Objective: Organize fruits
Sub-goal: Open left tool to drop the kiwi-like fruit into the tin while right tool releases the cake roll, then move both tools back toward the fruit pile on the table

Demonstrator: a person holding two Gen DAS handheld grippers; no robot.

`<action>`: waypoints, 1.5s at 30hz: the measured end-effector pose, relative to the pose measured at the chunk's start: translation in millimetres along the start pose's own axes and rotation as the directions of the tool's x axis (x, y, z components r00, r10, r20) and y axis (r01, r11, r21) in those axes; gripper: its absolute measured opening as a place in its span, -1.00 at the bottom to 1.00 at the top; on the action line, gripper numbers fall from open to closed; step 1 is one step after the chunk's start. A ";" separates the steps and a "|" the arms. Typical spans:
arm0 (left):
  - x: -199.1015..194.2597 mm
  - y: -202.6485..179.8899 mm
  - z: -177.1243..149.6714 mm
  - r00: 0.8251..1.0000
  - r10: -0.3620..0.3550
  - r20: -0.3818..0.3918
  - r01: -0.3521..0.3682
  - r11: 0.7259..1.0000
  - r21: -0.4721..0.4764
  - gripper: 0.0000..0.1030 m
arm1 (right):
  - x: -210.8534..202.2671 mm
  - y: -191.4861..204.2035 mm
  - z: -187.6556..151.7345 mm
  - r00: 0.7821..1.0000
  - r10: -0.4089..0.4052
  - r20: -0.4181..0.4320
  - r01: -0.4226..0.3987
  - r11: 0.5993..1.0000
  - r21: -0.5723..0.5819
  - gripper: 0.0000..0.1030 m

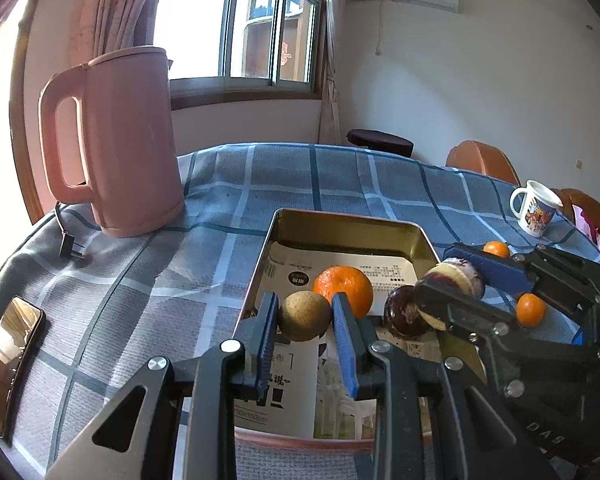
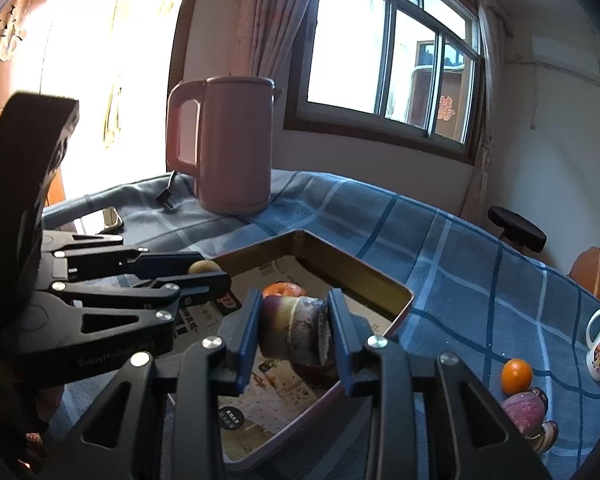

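Observation:
My left gripper (image 1: 305, 316) is shut on a round brown-green fruit (image 1: 303, 316) above the near end of the gold metal tray (image 1: 342, 219). An orange (image 1: 346, 288) lies in the tray behind it, beside a dark purple fruit (image 1: 404, 318). My right gripper (image 2: 294, 330) is shut on a cut purple-and-cream fruit (image 2: 296, 330) over the tray (image 2: 380, 284); it shows in the left wrist view (image 1: 458, 278) too. Small oranges (image 1: 531, 310) and purple fruits (image 2: 522, 408) lie on the cloth to the right.
A pink kettle (image 1: 120, 140) stands at the back left with its plug (image 1: 70, 250) on the blue checked tablecloth (image 1: 180, 280). A phone (image 1: 10, 360) lies at the left edge. A printed mug (image 1: 536, 208) stands far right. Chairs ring the table.

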State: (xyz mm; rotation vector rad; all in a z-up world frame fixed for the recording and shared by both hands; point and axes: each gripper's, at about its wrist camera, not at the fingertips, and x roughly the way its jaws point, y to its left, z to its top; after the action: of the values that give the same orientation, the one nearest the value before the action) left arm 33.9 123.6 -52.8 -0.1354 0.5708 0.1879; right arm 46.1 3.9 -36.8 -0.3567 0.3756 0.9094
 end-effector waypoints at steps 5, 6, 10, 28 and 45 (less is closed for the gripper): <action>5.4 -2.3 0.0 1.000 0.000 -0.028 0.001 1.000 0.014 -0.43 | 7.0 0.1 -1.5 1.000 0.013 -0.028 -0.013 1.000 0.006 -0.30; 7.0 -2.6 -0.1 0.999 0.000 -0.036 0.001 1.000 0.015 -0.43 | 8.1 0.6 -1.4 0.999 0.013 -0.033 -0.013 1.000 0.004 -0.30; 10.1 -2.2 -0.1 0.998 -0.003 -0.055 0.004 1.000 0.013 -0.43 | 12.7 3.1 -1.2 0.998 0.012 -0.056 -0.012 1.000 -0.007 -0.30; 18.2 -0.5 -0.1 0.995 0.015 -0.096 -0.015 1.000 0.006 -0.40 | 28.5 1.4 -1.5 0.993 -0.004 -0.114 0.005 1.000 0.009 -0.19; -16.9 -25.3 5.6 0.999 -0.013 0.048 0.013 1.000 0.005 0.53 | -49.4 -55.6 -13.5 0.991 -0.135 0.010 0.132 0.981 0.145 0.52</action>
State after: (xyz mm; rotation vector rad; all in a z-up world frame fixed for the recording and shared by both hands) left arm 28.2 97.6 -36.9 -0.1300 0.5226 0.1765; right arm 61.5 -67.7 -18.3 -0.2372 0.3924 0.7495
